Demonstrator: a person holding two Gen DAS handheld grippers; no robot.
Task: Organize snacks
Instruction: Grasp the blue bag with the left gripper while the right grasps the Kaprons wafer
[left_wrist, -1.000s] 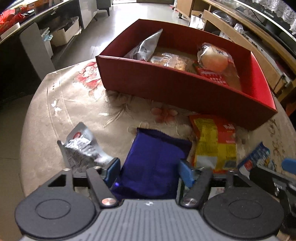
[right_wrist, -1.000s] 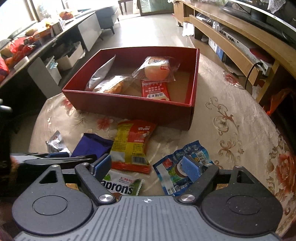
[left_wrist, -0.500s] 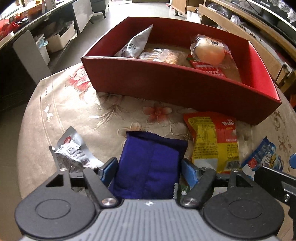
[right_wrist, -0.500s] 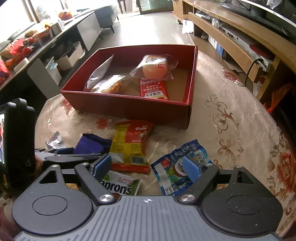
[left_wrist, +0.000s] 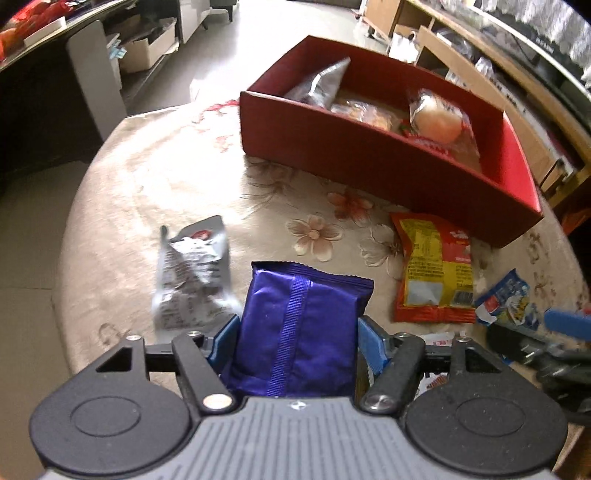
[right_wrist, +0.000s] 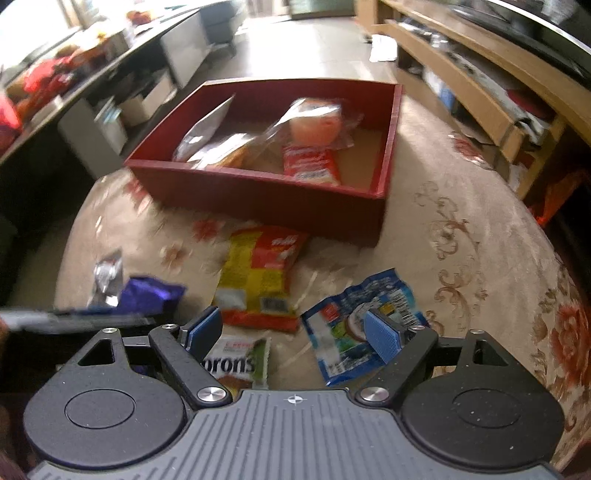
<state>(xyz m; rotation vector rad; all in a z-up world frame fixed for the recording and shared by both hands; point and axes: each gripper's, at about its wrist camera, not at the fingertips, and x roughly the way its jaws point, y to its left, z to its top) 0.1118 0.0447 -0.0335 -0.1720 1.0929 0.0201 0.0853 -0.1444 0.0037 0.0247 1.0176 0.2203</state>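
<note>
The left claw (left_wrist: 297, 338) is closing its jaws on the purple snack packet (left_wrist: 299, 328), whose sides are pressing against both blue pads. The silver packet (left_wrist: 194, 271) is lying just left of it on the floral-clothed surface (left_wrist: 147, 184). The right claw (right_wrist: 293, 332) is hovering with jaws wide apart and nothing between them, over the blue-and-white packet (right_wrist: 364, 325) and the green-and-white packet (right_wrist: 240, 363). The yellow-and-red packet (right_wrist: 260, 278) is lying between the claws and the red box (right_wrist: 266, 199), which is sitting farther back and holding a wrapped bun (right_wrist: 314, 125) and other snacks.
</note>
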